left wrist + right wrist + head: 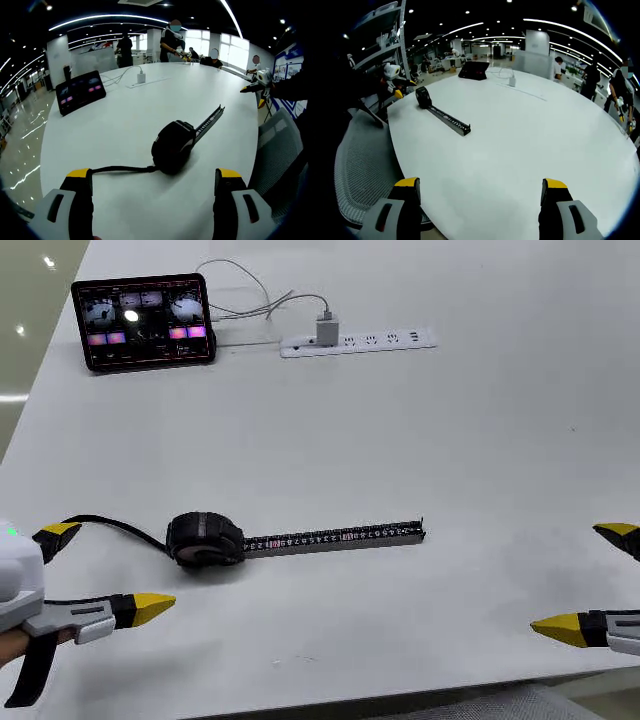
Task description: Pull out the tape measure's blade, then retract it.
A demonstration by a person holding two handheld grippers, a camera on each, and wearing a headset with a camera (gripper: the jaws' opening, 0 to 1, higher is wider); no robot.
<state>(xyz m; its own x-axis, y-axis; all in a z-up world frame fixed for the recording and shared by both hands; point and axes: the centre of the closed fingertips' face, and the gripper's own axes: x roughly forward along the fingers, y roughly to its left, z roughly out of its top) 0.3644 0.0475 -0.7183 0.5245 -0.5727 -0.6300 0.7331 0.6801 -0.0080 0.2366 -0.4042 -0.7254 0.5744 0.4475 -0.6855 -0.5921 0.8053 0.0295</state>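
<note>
Apparently locked, the blade (335, 536) lies extended from the tape measure (205, 539), so left gripper (110, 566) and right gripper (578, 578) flank it, both gaping empty.

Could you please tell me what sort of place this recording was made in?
Most likely an open-plan office or lab: a long white table carrying a tablet and power strip, ceiling strip lights overhead, and other people at the table's far end.
</note>
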